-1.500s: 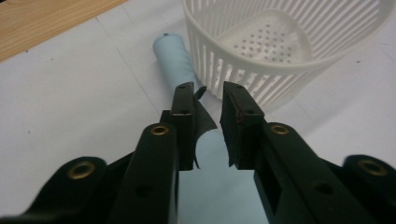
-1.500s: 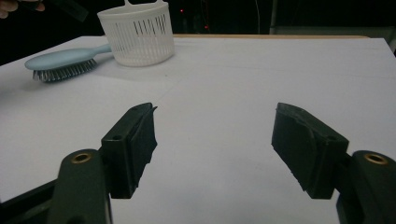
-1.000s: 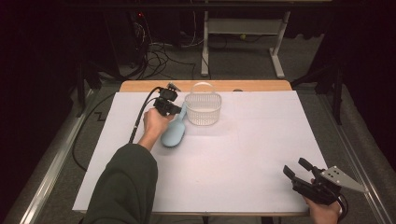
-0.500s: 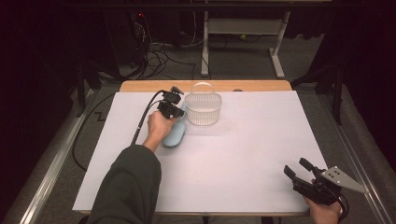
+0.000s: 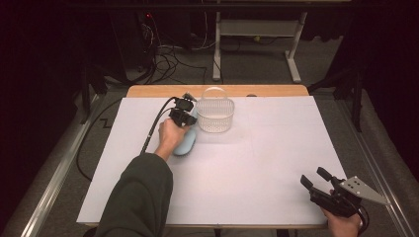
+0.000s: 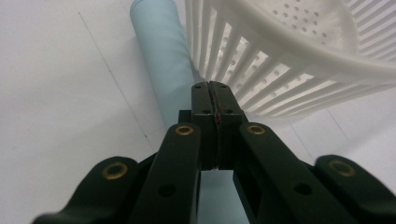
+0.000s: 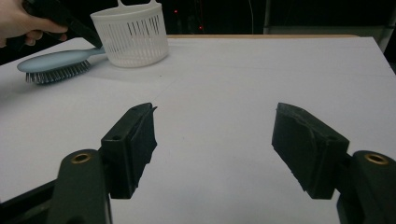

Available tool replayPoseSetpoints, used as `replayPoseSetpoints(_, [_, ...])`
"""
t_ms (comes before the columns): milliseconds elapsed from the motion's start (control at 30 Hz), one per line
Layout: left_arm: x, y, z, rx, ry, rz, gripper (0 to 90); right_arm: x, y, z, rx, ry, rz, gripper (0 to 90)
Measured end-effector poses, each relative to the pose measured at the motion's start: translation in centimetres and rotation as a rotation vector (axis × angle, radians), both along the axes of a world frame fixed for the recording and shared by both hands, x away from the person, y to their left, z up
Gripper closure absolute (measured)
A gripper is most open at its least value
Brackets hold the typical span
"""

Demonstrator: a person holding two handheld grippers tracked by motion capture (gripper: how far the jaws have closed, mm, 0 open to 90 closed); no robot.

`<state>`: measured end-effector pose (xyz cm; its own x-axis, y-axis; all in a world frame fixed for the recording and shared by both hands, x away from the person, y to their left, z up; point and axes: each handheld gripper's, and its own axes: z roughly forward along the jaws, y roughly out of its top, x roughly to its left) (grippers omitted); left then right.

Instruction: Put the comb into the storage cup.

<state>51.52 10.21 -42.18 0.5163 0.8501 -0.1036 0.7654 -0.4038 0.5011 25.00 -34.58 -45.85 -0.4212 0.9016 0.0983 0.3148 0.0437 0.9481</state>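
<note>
Just left of centre in the upper half of the high view, the left hand-held gripper (image 5: 188, 116) hangs over the handle end of a pale blue hairbrush (image 5: 185, 143), right beside a white slotted basket (image 5: 215, 115). Its jaws are pressed flat together with nothing between them, as the left gripper view makes plain: the tips (image 6: 214, 89) meet above the blue handle (image 6: 163, 56), and whether they touch it is hard to say from that angle.

The hairbrush lies on the white-covered table (image 5: 257, 168). In the high view its long axis runs from lower left to upper right, the broad head toward the person's sleeve (image 5: 141, 197) and the narrow handle pointing at the foot of the basket. In the right gripper view, at upper left, the brush (image 7: 56, 64) rests on its side edge with the bristles facing the camera and the handle reaching the basket's wall (image 7: 133, 35).

At the lower right corner of the high view the right hand-held gripper (image 5: 316, 178) sits near the table's edge, jaws apart and empty, well away from brush and basket.
</note>
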Motion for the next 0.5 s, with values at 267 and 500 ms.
replayPoseSetpoints(267, [0.19, -0.23, -0.24, -0.003, 0.005, 0.000, 89.5, 0.04, -0.01, -0.03, 0.002, 0.003, 0.003, 30.7])
replayPoseSetpoints(500, [0.34, -0.21, -0.30, 0.007, 0.002, 0.005, 89.5, 0.03, -0.03, -0.04, 0.003, 0.005, 0.002, 30.5])
